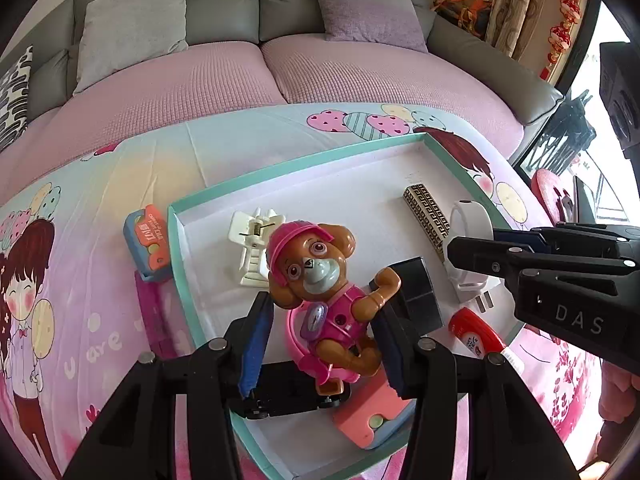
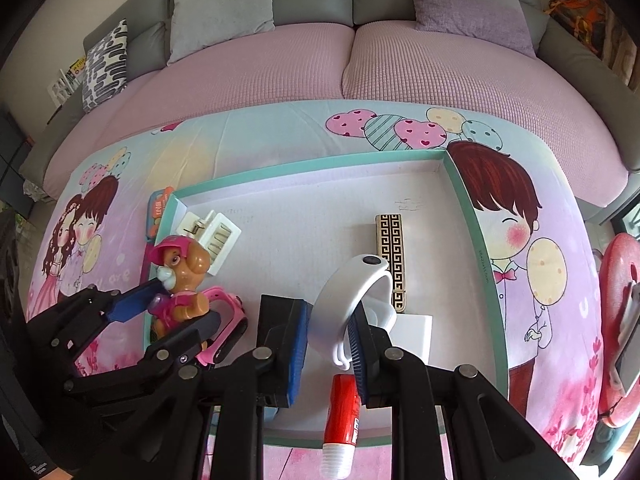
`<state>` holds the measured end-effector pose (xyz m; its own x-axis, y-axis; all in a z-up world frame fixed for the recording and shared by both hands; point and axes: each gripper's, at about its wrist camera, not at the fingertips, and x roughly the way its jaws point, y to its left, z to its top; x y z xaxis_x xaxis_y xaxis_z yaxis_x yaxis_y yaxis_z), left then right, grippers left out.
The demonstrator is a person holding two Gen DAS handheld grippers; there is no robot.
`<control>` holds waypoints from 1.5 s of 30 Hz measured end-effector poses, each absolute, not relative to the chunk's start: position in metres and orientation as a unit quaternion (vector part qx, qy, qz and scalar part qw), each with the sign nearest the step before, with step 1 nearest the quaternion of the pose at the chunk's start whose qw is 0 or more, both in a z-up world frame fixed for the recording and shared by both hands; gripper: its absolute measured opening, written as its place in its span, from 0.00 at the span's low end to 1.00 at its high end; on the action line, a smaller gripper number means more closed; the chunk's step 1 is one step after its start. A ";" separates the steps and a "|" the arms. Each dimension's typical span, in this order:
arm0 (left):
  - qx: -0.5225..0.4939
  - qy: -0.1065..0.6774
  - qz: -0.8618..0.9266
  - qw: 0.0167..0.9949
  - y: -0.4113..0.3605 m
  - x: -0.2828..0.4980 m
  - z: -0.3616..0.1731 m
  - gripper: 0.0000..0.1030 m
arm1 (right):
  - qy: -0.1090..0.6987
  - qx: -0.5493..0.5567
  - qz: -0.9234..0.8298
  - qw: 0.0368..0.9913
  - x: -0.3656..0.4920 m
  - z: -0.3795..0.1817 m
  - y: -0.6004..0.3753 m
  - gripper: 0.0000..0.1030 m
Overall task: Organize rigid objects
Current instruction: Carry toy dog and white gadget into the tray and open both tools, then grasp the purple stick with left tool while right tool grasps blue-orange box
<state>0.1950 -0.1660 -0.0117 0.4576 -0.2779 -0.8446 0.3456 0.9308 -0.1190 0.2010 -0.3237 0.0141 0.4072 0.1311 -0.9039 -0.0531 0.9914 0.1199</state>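
Note:
My left gripper point(image 1: 324, 320) is shut on a brown toy dog in a pink cap and suit point(image 1: 316, 276), held over the near part of a teal-rimmed tray point(image 1: 280, 168). The right wrist view has the same dog point(image 2: 182, 276) in the left gripper point(image 2: 182, 306) at the tray's left edge. My right gripper point(image 2: 326, 312) is shut on a white ring-topped plug point(image 2: 352, 284), its pads pinching the ring's wall. From the left wrist view, that plug point(image 1: 472, 216) shows its prongs under the right gripper point(image 1: 472, 244).
In the tray lie a white claw clip point(image 1: 254, 248), a gold-and-black patterned bar point(image 1: 426, 212), a black cube point(image 1: 416, 292), a red tube point(image 1: 476, 334), a black toy car point(image 1: 288, 396) and a pink box point(image 1: 372, 416). An orange-and-blue case point(image 1: 146, 244) lies left of the tray. A sofa stands behind.

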 end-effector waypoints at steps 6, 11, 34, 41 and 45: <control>0.036 0.488 -0.180 0.853 -0.166 0.193 -0.007 0.51 | 0.546 0.029 0.055 0.835 0.199 0.015 -0.320 0.23; 0.025 0.489 -0.168 0.856 -0.154 0.193 -0.001 0.55 | 0.543 0.021 0.053 0.838 0.196 0.019 -0.317 0.44; -0.082 0.472 -0.033 0.877 -0.017 0.207 -0.005 0.99 | 0.526 -0.035 0.079 0.846 0.207 0.030 -0.243 0.99; -0.097 0.470 -0.010 0.877 0.013 0.215 -0.022 0.99 | 0.525 -0.034 0.087 0.846 0.223 0.024 -0.220 1.00; -0.095 0.477 -0.022 0.873 0.010 0.220 -0.034 0.99 | 0.522 -0.037 0.091 0.847 0.232 0.020 -0.209 1.00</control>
